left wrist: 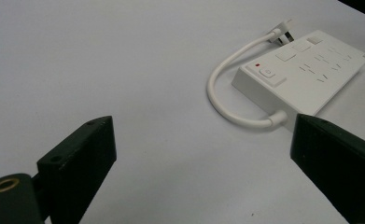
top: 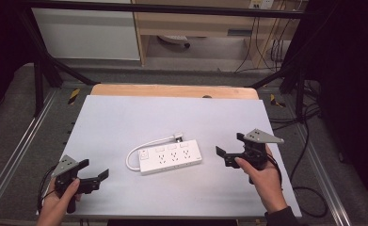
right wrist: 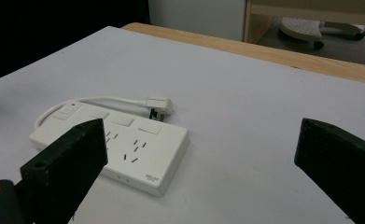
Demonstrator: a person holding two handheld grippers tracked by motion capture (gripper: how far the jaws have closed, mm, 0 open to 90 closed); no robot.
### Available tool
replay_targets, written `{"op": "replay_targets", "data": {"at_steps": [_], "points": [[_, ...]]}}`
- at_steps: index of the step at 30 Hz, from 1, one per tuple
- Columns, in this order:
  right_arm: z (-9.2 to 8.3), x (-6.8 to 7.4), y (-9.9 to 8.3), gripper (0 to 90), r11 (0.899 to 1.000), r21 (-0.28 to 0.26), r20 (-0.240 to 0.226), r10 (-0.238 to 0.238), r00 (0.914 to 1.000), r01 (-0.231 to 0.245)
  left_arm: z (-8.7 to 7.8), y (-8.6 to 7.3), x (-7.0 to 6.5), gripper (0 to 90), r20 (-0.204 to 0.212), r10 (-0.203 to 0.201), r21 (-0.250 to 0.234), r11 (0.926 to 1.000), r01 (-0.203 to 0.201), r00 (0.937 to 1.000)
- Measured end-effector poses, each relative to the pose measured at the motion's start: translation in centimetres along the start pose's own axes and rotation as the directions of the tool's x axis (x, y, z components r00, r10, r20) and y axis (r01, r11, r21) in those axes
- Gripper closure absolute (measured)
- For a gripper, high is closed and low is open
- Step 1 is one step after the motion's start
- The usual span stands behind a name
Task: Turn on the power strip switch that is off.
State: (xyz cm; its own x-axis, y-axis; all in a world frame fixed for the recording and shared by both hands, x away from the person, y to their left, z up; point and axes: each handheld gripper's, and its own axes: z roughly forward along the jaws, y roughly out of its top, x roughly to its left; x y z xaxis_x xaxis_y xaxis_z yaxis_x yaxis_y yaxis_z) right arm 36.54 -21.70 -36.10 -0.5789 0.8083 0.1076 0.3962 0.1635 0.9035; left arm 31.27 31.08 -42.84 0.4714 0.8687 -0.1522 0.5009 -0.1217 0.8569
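A white power strip (top: pixel 171 158) lies flat in the middle of the white table (top: pixel 125 117). Its short white cable (top: pixel 134 155) loops off the left end and back to the plug (top: pixel 177 137) lying at its far side. My left gripper (top: pixel 93 169) stands open at the near left, apart from the strip. My right gripper (top: pixel 229 144) is open just right of the strip. In the left gripper view the strip (left wrist: pixel 306 70) lies ahead of the open gripper (left wrist: pixel 203 135). From the right gripper view, the strip (right wrist: pixel 119 144) and plug (right wrist: pixel 159 106) sit ahead-left of the open gripper (right wrist: pixel 201 140).
A wooden strip (top: pixel 172 90) borders the table's far edge. Beyond it are a wooden desk (top: pixel 196 23), a white cabinet (top: pixel 87 33) and a chair base (right wrist: pixel 311 25). Black frame bars (top: pixel 45 61) flank the table, and cables (top: pixel 308 188) trail on the floor at right.
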Motion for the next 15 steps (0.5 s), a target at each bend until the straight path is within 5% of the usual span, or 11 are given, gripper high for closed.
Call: {"op": "replay_targets", "data": {"at_steps": [15], "points": [[1.9, 0.6, 1.0, 5.2, 0.999, -0.032, 0.003, -0.02, 0.9998, 0.02, 0.0, 0.0, 0.0, 7.1, -0.002, -0.001, 0.003, 1.0, 0.001, 1.0]]}}
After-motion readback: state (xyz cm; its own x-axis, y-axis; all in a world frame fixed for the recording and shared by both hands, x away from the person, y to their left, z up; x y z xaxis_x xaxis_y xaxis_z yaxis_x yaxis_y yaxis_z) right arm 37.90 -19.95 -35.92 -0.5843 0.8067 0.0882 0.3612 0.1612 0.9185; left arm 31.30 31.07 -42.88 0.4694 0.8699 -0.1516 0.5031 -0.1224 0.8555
